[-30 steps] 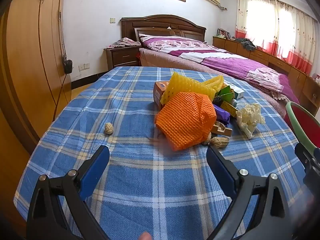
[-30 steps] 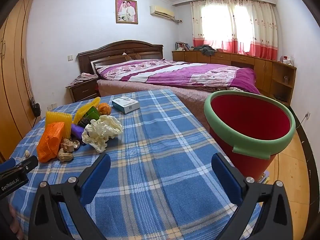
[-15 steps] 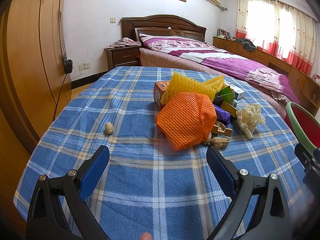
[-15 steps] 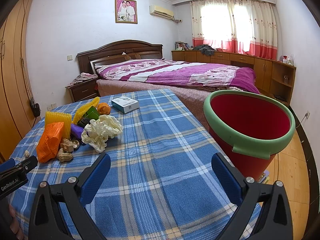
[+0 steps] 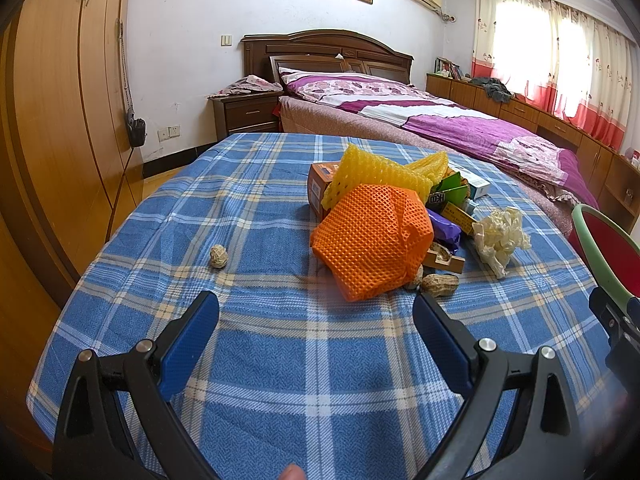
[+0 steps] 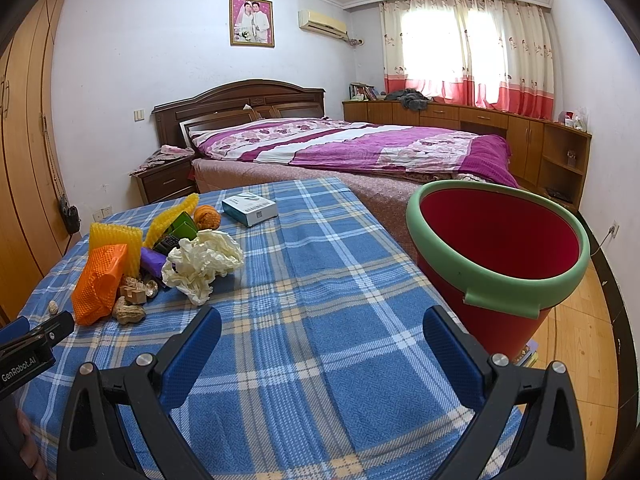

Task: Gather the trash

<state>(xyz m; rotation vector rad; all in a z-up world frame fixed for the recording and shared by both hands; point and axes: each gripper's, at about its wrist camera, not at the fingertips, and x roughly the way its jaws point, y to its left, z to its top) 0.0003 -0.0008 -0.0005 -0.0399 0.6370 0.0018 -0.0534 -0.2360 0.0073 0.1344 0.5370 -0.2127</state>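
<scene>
A table covered in a blue plaid cloth point(image 5: 280, 352) stands in a bedroom, with a pile of trash on it. In the left wrist view, the left gripper point(image 5: 316, 312) hangs above the near part of the cloth, its blue-padded fingers spread wide with nothing between them. The trash pile sits at about 1 o'clock from this gripper: an orange foam net point(image 5: 372, 240) in front, a yellow foam net point(image 5: 372, 172) leaning behind it against an orange carton point(image 5: 320, 184), a purple wrapper point(image 5: 446, 232) and green packets point(image 5: 448, 192) to the right, and a crumpled white tissue point(image 5: 500, 236) at the pile's right edge. A whole peanut point(image 5: 440, 283) lies touching the orange net's near corner, and a single peanut shell point(image 5: 219, 256) rests alone, well apart, at about 11 o'clock. In the right wrist view, the right gripper point(image 6: 322, 330) is likewise spread wide and empty over bare cloth. From here the pile lies at 10 o'clock, with a small white and teal box point(image 6: 250, 209) and an orange ball-shaped object point(image 6: 207, 217) beyond it near 11 o'clock. A red bucket with a green rim point(image 6: 496, 248) stands just off the table's right edge, at about 2 o'clock, its inside looking empty. A bed with a purple cover point(image 6: 360, 148) fills the background at 12 o'clock.
</scene>
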